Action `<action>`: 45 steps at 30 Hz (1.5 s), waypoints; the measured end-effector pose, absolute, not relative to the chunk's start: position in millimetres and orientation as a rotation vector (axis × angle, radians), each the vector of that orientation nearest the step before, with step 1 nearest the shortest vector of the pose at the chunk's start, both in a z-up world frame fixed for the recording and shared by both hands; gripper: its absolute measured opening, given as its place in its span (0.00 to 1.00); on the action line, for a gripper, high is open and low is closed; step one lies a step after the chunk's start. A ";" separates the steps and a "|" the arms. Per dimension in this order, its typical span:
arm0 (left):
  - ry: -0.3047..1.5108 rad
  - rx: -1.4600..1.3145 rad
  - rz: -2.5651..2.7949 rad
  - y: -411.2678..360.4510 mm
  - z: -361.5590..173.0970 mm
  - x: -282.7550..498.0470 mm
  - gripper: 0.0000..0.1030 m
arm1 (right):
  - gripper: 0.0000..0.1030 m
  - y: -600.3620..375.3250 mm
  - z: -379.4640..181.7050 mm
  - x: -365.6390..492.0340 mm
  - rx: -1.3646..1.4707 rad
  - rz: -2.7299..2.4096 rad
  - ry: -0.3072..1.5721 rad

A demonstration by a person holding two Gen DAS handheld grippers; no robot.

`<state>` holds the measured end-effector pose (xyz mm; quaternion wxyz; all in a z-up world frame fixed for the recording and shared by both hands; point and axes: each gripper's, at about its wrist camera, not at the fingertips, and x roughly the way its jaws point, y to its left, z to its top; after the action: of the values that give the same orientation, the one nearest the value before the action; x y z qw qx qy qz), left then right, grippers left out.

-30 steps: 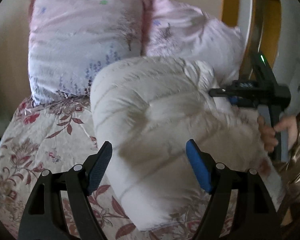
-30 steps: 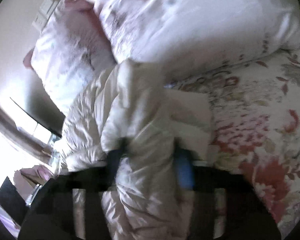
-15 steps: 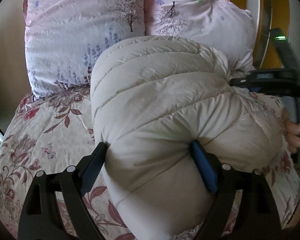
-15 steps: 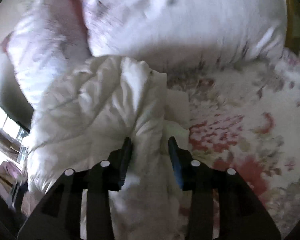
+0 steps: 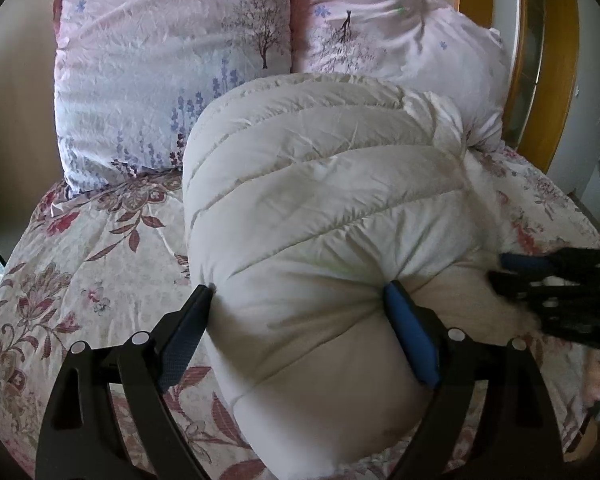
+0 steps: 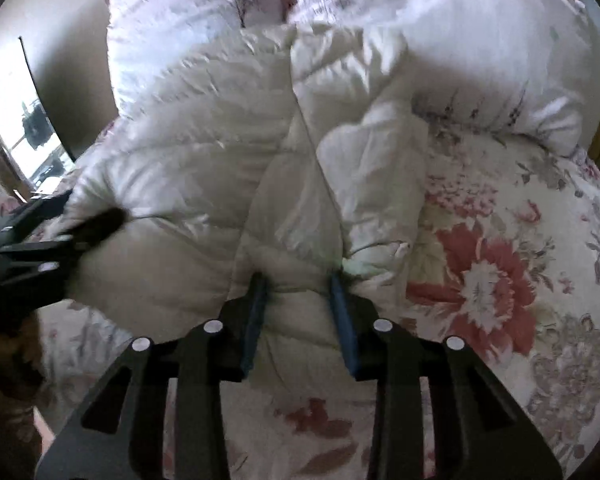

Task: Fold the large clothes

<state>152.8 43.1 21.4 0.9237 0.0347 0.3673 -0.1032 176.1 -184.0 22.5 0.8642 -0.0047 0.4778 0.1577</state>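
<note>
Change since the previous second: the cream quilted jacket, then loose and blurred with the right gripper raised beside its far right edge, now lies as a rounded folded bundle on the floral bedspread, just in front of the pillows; the right gripper has come down to the bundle's near right corner; judged, the fold is made and the bundle is being squared off.

Left to right, in the left wrist view:

- Left gripper: jaws wide and opening; the near end of the bundle sits between them; both pads touch and dent the fabric, so it is a broad hold on the jacket.
- Right gripper: at the right edge, against the bundle; in its own view the jaws are narrow and closing, pinching a ridge of jacket fabric.

Count: one jacket; one bedspread; two pillows, left pillow and right pillow; two grippers; one wooden headboard post at far right.
</note>
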 end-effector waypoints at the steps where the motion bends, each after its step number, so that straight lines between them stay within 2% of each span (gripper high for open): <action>1: 0.740 0.072 -0.208 43.3 24.7 147.6 0.86 | 0.33 -183.9 22.1 176.9 -0.005 0.327 1.001; 3: 0.701 0.066 -0.201 46.5 31.7 135.3 0.91 | 0.37 -186.0 29.6 172.5 0.006 0.326 0.978; 4: 0.680 0.059 -0.197 48.7 35.0 130.1 0.96 | 0.47 -187.2 32.8 169.6 0.009 0.326 0.967; 5: 0.654 0.051 -0.189 51.8 38.7 123.3 0.99 | 0.60 -189.7 38.4 164.9 0.019 0.327 0.948; 8: 0.600 0.037 -0.150 60.9 46.4 104.8 0.99 | 0.84 -197.0 58.9 149.3 0.037 0.316 0.875; 10: 0.589 0.036 -0.126 64.7 47.4 92.1 0.99 | 0.92 -200.6 69.2 141.1 0.033 0.299 0.836; 13: 0.602 0.028 -0.103 68.6 43.0 79.7 0.99 | 0.98 -203.7 78.6 131.3 0.024 0.273 0.801; 22: 0.715 -0.009 -0.018 79.1 17.9 63.5 0.99 | 0.98 -203.0 73.2 113.4 -0.062 0.110 0.796; 45: 0.836 0.028 0.003 66.6 -9.7 51.2 0.99 | 0.98 -191.8 22.8 86.1 -0.019 0.185 1.018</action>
<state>51.2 66.6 -9.7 0.9139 0.0137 0.4058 0.0017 86.1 -191.8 22.8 0.8691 -0.0090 0.4865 0.0886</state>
